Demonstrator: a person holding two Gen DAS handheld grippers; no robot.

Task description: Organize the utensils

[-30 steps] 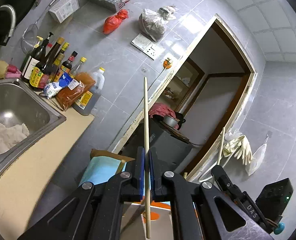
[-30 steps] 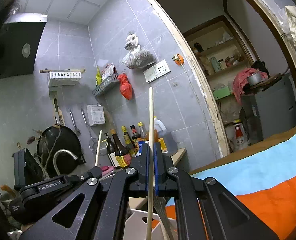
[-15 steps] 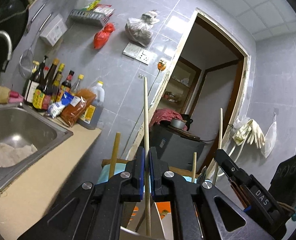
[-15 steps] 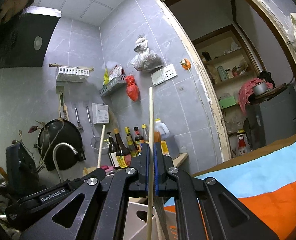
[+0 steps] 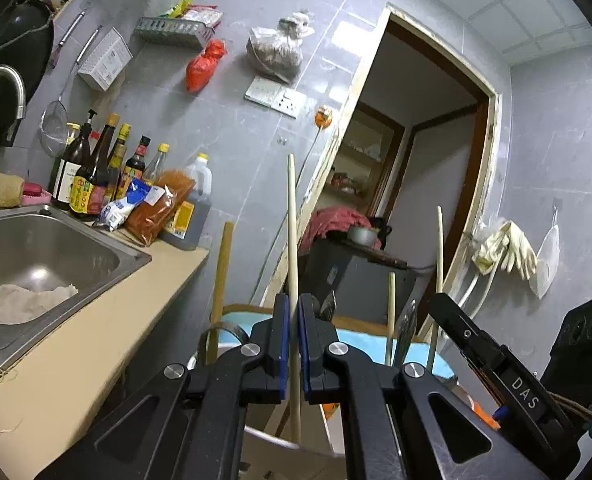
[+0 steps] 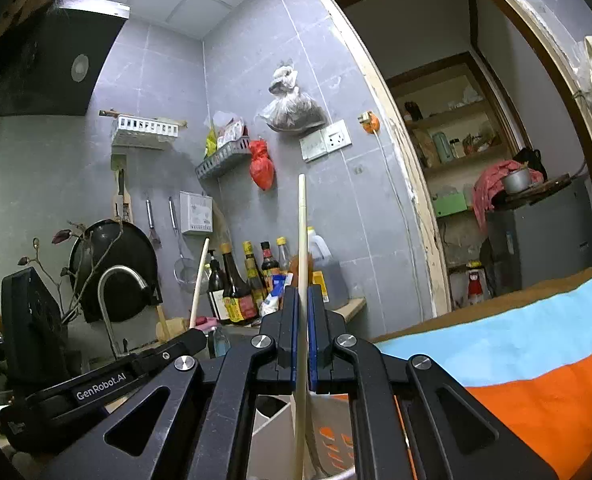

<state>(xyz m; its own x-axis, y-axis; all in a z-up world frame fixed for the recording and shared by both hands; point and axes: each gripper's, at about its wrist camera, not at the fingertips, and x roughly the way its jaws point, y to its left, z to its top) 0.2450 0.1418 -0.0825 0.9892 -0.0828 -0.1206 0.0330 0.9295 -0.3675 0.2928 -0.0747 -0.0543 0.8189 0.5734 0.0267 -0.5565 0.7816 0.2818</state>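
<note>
My left gripper (image 5: 291, 320) is shut on a pale wooden chopstick (image 5: 292, 232) that stands upright, its lower end reaching down to a white utensil holder (image 5: 272, 440). Other utensils stand in the holder: a thick wooden handle (image 5: 220, 280), a short stick (image 5: 390, 312) and a dark metal utensil (image 5: 405, 332). My right gripper (image 6: 301, 312) is shut on a second chopstick (image 6: 303, 240), also upright over the white holder (image 6: 272, 420). In the left wrist view the right gripper (image 5: 495, 364) holds its stick (image 5: 439, 264) to the right.
A steel sink (image 5: 108, 252) with a white cloth is at the left, with sauce bottles (image 5: 96, 176) behind it on the beige counter (image 5: 76, 352). A blue and orange striped cloth (image 6: 515, 344) lies at the right. An open doorway (image 5: 415, 184) is behind.
The left view has tilted down and the holder with its standing utensils has come into sight. Both grippers stay shut on their chopsticks, lowered slightly.
</note>
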